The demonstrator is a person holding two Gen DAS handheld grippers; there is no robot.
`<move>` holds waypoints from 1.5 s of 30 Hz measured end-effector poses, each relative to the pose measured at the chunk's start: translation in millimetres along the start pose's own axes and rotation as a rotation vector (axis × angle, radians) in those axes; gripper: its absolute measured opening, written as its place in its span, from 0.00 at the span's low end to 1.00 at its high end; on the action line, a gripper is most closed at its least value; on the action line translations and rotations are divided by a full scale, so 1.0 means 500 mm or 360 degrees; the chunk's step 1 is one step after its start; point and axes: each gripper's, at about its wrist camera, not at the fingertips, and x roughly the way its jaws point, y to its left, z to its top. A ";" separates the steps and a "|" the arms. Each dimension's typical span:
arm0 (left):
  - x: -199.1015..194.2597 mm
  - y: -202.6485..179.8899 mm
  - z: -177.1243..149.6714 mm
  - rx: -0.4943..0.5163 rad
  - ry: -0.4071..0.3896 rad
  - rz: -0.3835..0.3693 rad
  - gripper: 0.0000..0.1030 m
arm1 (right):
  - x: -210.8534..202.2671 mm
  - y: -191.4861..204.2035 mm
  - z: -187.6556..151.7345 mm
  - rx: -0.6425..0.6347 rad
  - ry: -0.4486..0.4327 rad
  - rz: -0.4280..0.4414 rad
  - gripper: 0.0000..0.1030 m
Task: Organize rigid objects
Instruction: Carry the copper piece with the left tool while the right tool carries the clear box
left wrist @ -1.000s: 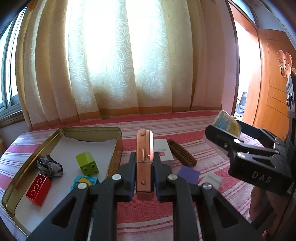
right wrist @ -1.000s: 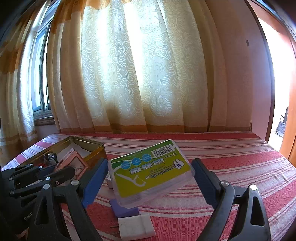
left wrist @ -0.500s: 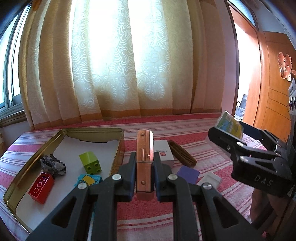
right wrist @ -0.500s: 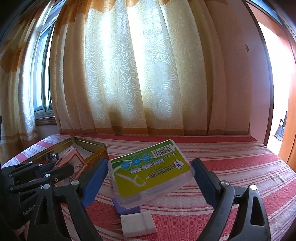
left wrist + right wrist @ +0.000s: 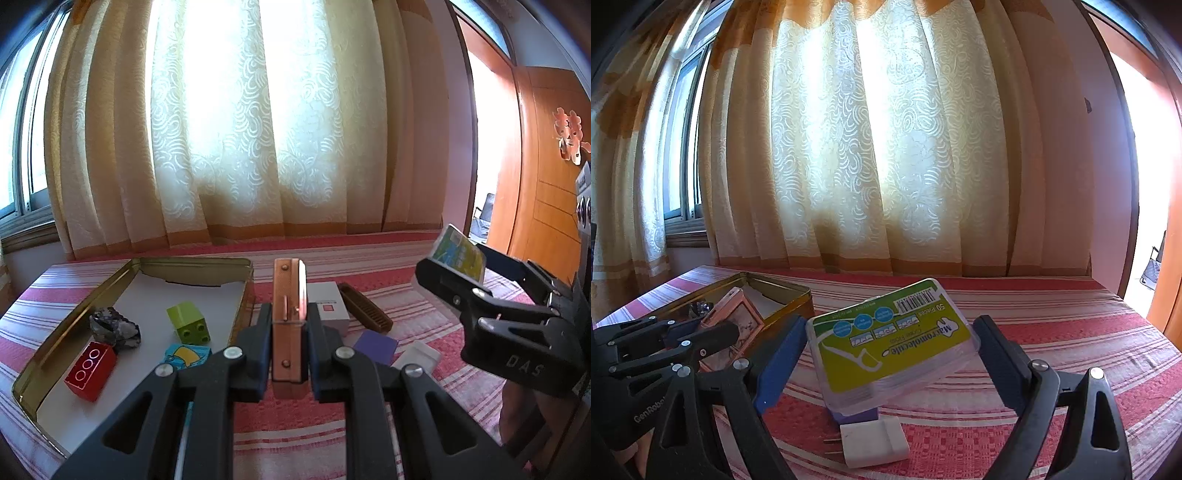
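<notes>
The left gripper (image 5: pixel 290 345) is closest in its own view, and its two black fingers squeeze tight on a thin pink case (image 5: pixel 289 325) that stands up on its edge, above the red striped cloth (image 5: pixel 295 424). This gripper points a little down and forward, toward the curtain. In the right wrist view the right gripper (image 5: pixel 890 354) also points a little down, and its jaws are wide because they hold a flat floss box (image 5: pixel 892 345) with a green and yellow label, one blue pad on each side of the box. The box is tilted, with its far end higher, and it is up in the air over the cloth. Under it lie a white plug (image 5: pixel 873 441) and a purple square (image 5: pixel 375 345), close together. A bit farther are a white box (image 5: pixel 328 308) and a brown comb (image 5: pixel 365 308), side by side. To the left sits a gold tin tray (image 5: pixel 74 321) with a white floor. In the tray are a red block (image 5: pixel 90 369), a blue block (image 5: pixel 186 356), a green block (image 5: pixel 188 321) and a crumpled grey lump (image 5: pixel 114 328), all apart from each other except the lump and the red block, which are just beside each other. At the far end a long cream curtain (image 5: pixel 258 129) hangs with bright light coming through it, and a wooden door (image 5: pixel 546 166) is on the right.
</notes>
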 end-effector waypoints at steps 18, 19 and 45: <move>-0.016 0.019 -0.002 -0.0039 -0.0029 0.0014 0.14 | -0.009 0.015 -0.001 -0.0022 -0.0017 0.0071 0.90; -0.018 0.020 -0.002 -0.0037 -0.0034 0.0018 0.14 | -0.010 0.016 -0.001 -0.0023 -0.0019 0.0074 0.90; -0.061 0.051 -0.014 -0.0081 -0.0090 0.0077 0.14 | -0.014 0.053 -0.005 -0.0045 -0.0017 0.0196 0.90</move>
